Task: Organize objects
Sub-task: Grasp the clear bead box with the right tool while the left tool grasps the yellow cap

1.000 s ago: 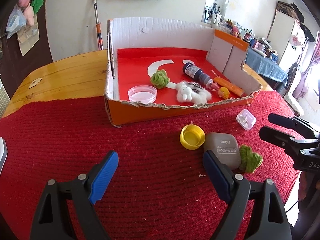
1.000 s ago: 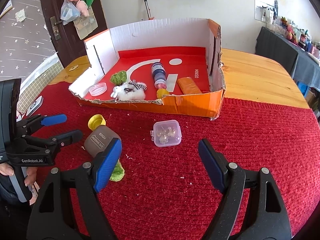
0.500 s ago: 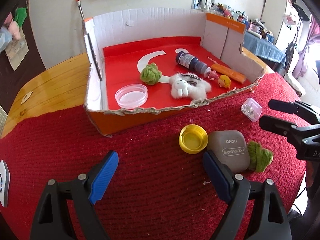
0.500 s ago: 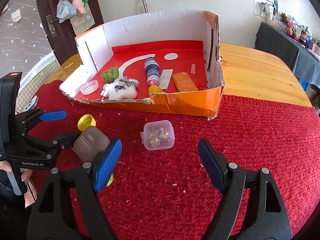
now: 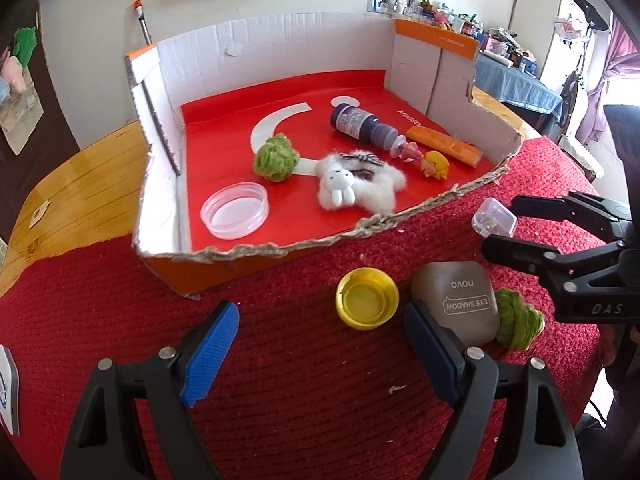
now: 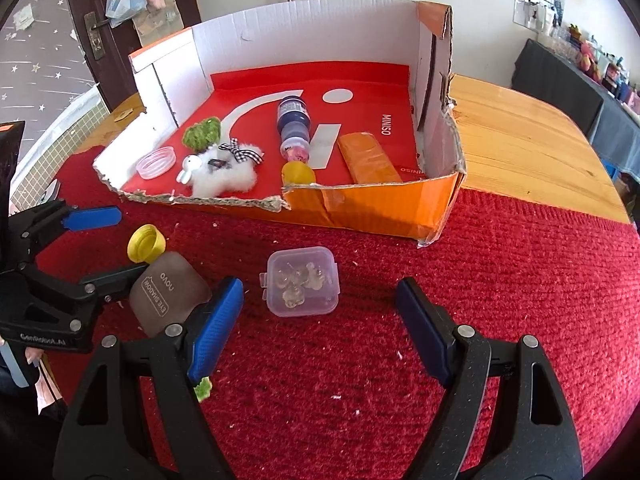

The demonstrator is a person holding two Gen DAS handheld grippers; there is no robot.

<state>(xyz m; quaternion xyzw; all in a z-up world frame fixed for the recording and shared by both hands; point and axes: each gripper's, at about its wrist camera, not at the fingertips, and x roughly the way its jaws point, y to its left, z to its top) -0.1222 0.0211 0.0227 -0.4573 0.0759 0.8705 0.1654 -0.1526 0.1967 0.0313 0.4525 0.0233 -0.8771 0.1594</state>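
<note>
Left wrist view: we see left gripper [image 5: 320,348], jaws closing, nothing between them.
Yellow cap [image 5: 367,303]: just ahead, touching eyeshadow case [image 5: 460,304].
Right gripper [image 6: 320,324]: jaws released, empty.
Clear box [image 6: 301,286]: between them, ahead, on red surface [image 6: 500,280].
Cardboard box [image 6: 360,212]: far edge, holds plush bunny [image 5: 352,186].

Rough red cloth [image 5: 280,380], corrugated cardboard box [image 5: 280,52]

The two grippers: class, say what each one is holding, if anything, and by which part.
Nothing is held. The left gripper and the right gripper both stand open over the red cloth, with no object between their pads.
</note>
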